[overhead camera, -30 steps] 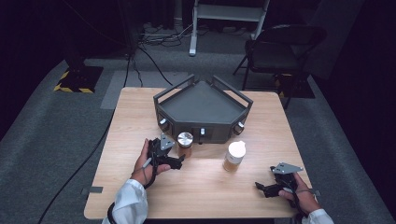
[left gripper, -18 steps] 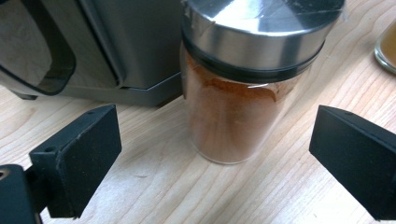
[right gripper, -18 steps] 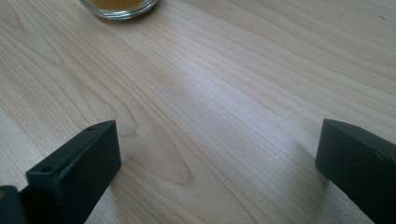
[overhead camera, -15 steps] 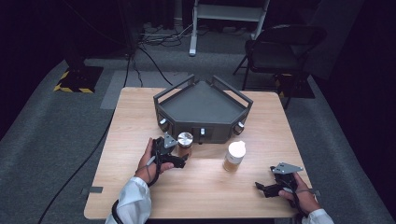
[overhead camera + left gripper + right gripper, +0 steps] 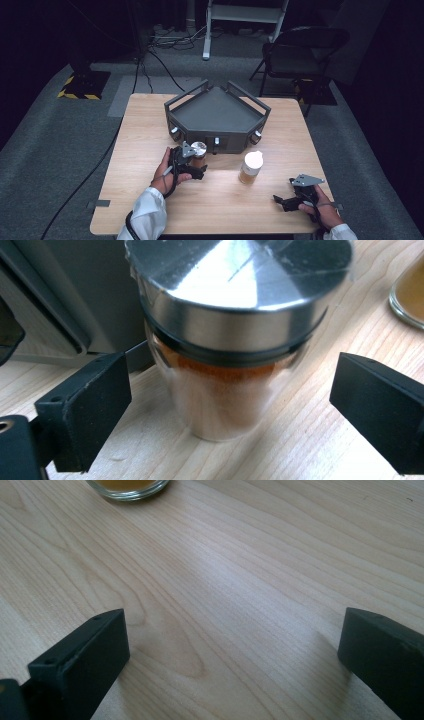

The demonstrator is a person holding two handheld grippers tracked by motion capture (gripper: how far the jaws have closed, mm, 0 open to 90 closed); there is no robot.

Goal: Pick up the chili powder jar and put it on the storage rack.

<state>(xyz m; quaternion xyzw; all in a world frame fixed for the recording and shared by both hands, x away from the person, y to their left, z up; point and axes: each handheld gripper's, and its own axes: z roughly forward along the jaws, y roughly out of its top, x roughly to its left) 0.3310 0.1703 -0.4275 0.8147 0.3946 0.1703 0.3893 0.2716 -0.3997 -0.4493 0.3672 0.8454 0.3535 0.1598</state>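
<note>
A small glass jar with a shiny metal lid [image 5: 198, 150] [image 5: 235, 335] holds orange-red powder and stands on the wooden table [image 5: 150, 125], just in front of a grey angular tray. My left gripper [image 5: 196, 161] [image 5: 230, 390] reaches around the jar. Its jaws have just been closing a little, but a gap remains between each pad and the glass. A second jar, with a white lid and amber contents [image 5: 250, 167] [image 5: 127, 487], stands to the right. Over bare wood near the front right corner, my right gripper [image 5: 281, 201] [image 5: 232, 650] is open and points toward that jar.
The grey tray [image 5: 220, 139], with raised handles and knobs on its front wall, takes up the table's far middle. Beyond the table are a folding chair [image 5: 300, 55], cables on the carpet and a white stand.
My left gripper has edged to the right, toward the metal-lidded jar, and now has it between its jaws. The right gripper and both jars have not moved.
</note>
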